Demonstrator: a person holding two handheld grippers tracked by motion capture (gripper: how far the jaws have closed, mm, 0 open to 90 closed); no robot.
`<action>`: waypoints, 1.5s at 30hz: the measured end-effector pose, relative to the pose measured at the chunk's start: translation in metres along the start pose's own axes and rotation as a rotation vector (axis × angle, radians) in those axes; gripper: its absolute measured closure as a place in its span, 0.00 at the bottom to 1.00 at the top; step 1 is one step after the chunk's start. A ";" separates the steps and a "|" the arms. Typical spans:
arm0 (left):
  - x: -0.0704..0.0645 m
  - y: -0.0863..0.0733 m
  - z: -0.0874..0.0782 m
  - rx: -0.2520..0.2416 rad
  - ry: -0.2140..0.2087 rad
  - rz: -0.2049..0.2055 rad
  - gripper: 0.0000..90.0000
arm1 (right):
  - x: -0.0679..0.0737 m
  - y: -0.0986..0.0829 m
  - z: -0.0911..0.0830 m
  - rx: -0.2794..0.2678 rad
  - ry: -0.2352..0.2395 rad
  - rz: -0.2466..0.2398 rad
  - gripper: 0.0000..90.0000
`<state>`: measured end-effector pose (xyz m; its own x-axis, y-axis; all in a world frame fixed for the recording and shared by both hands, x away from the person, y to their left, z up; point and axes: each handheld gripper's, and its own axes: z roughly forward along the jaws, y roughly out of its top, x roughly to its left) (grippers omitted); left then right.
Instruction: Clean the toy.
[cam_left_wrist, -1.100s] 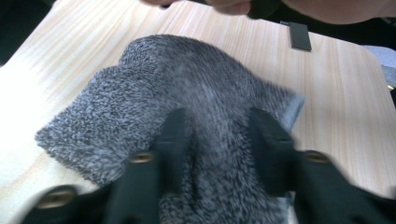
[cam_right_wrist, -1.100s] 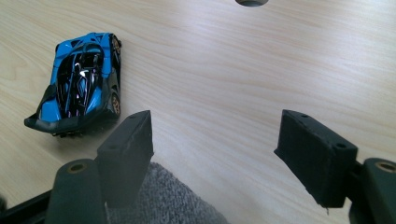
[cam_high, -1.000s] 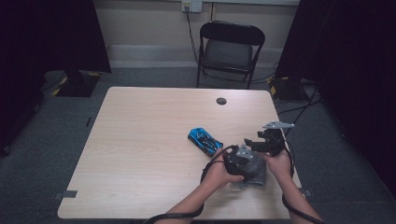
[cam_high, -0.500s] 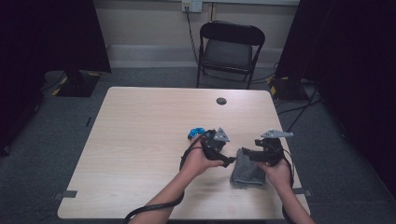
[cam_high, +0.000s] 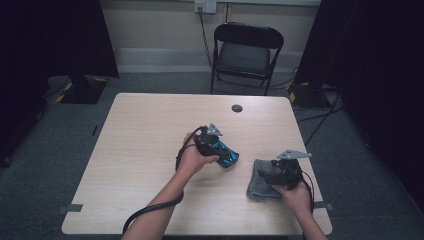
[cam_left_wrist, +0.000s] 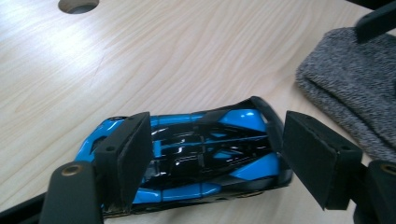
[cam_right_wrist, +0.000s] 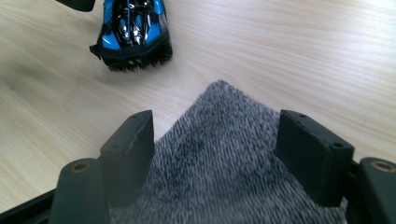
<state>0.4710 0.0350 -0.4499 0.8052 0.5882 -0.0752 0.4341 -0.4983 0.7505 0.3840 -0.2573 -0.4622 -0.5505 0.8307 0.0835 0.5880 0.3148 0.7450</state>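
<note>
Left tool (cam_left_wrist: 215, 158) straddles the blue toy car (cam_left_wrist: 196, 154) — right tool (cam_right_wrist: 215, 154) above the grey cloth (cam_right_wrist: 224, 172).

Support surface: one light wood-grain table (cam_high: 150, 145) with rounded corners, standing on grey carpet. A round cable hole (cam_high: 237, 108) sits in the top near the far edge, right of centre. Lying directly on the top: a blue and black toy car (cam_high: 226, 154), flat on its wheels, right of centre; a folded grey cloth (cam_high: 260, 184), near the right front corner. The car and cloth lie near each other, not touching. A black cable (cam_high: 150, 210) crosses the near edge.
</note>
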 end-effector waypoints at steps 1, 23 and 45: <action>0.000 -0.001 0.000 0.003 0.002 -0.003 0.28 | 0.002 -0.001 -0.003 0.001 0.001 0.003 0.31; 0.012 -0.005 0.001 0.015 0.024 -0.006 0.27 | 0.007 -0.019 0.009 0.117 -0.008 -0.111 0.33; 0.015 -0.008 0.026 0.050 0.028 0.016 0.15 | 0.005 -0.011 0.021 0.089 -0.054 -0.016 0.26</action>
<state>0.4903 0.0311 -0.4741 0.8009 0.5971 -0.0450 0.4417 -0.5385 0.7176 0.3871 -0.2465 -0.4844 -0.5291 0.8478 0.0342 0.6308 0.3661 0.6841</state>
